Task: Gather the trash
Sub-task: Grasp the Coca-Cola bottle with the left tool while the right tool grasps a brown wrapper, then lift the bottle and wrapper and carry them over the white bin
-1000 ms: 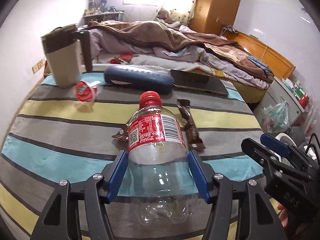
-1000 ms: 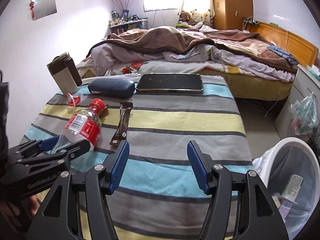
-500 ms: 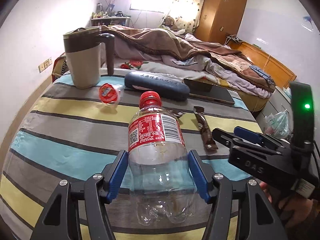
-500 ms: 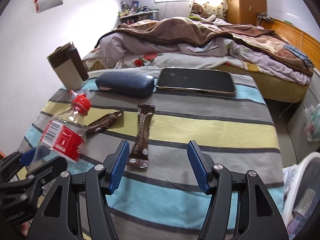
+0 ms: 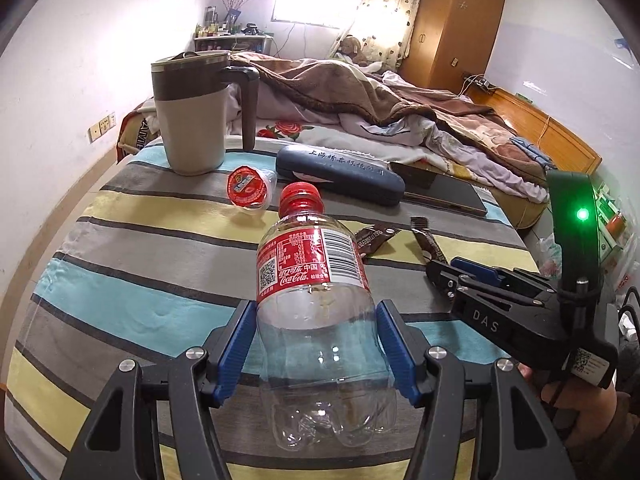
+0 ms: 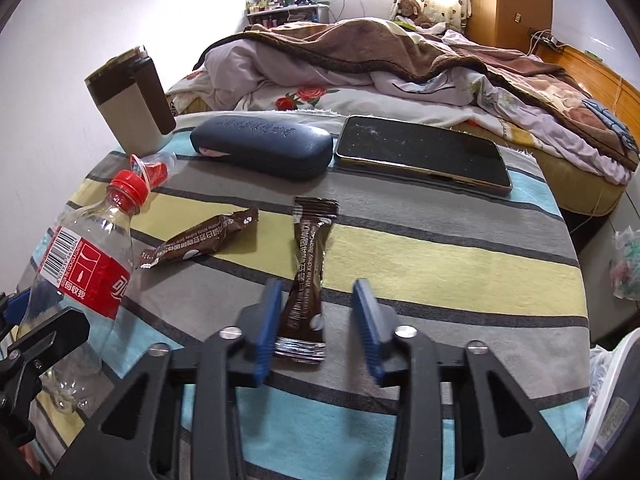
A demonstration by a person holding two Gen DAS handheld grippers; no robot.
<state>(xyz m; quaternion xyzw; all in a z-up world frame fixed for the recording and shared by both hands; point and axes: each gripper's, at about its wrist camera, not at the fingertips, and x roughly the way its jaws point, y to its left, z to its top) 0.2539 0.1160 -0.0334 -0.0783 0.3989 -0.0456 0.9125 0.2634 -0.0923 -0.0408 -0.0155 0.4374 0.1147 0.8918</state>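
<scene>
Holding the empty bottle (image 5: 316, 300) pinched in the left gripper (image 5: 316, 344) while right gripper (image 6: 316, 316) jaws are closing around one wrapper (image 6: 306, 280) on the table (image 6: 440, 256); second wrapper (image 6: 204, 240), jelly cup (image 5: 249, 188) left, nothing binned.

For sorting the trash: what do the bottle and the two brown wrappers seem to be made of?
Bottle: clear thin plastic, glossy; you see through it. Cap red plastic.
Wrappers: probably plastic film with foil lining, printed brown; crinkled, with a silvery sealed end on the nearer one.
</scene>
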